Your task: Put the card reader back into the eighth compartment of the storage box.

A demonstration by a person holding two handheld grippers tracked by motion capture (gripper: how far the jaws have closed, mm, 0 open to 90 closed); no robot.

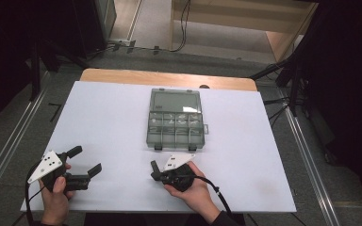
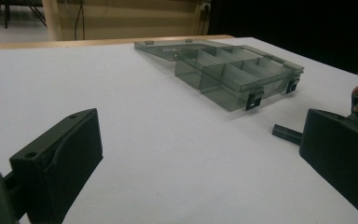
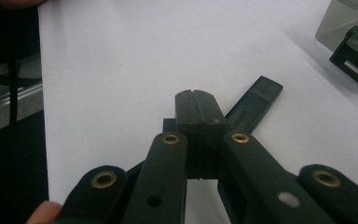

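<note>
Organizer box (image 1: 176,118) sat lid-open at frame center, untouched; right gripper (image 1: 155,170) was clenched empty below it, left gripper (image 1: 86,160) released at lower left, so approach the latches squarely.

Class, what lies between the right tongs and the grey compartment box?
A small black bar lies flat on the white table there, seen in the right gripper view.
</note>
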